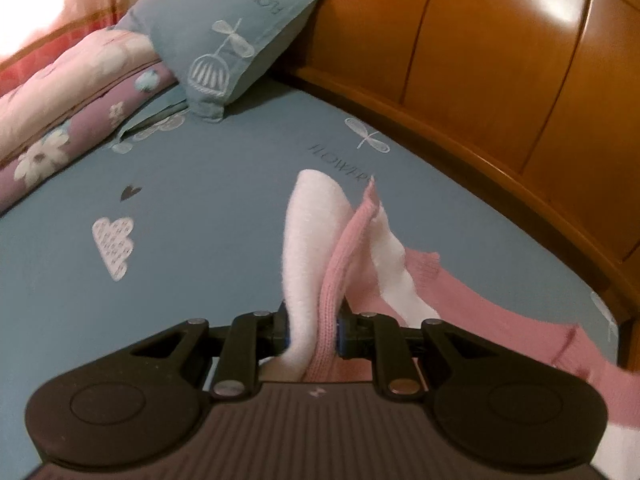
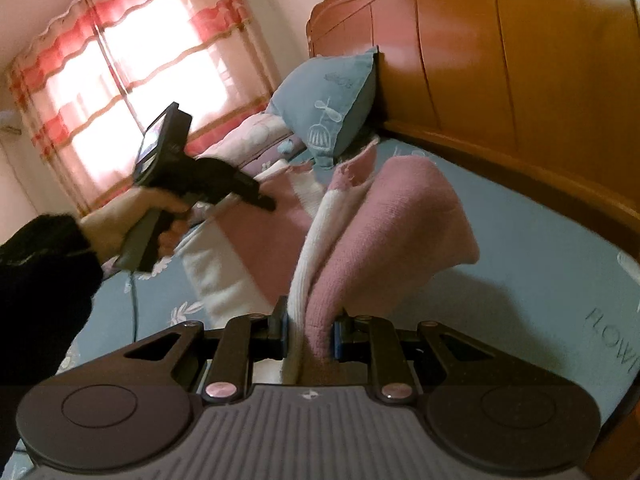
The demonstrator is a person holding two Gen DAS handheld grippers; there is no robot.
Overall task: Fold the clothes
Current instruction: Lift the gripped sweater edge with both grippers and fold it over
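The left gripper (image 1: 313, 330) pinches a pink-and-white sweater (image 1: 340, 240), and the right gripper (image 2: 308, 338) grips another bunched fold of it. The sweater hangs between them over the blue bed sheet (image 1: 200, 200), near the wooden headboard (image 1: 500, 60).

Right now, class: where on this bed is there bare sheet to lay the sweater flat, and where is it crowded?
Bare sheet lies between the quilt, the pillow and the headboard. It is crowded by the quilt and pillow, and where the sweater hangs from the left gripper and right gripper.
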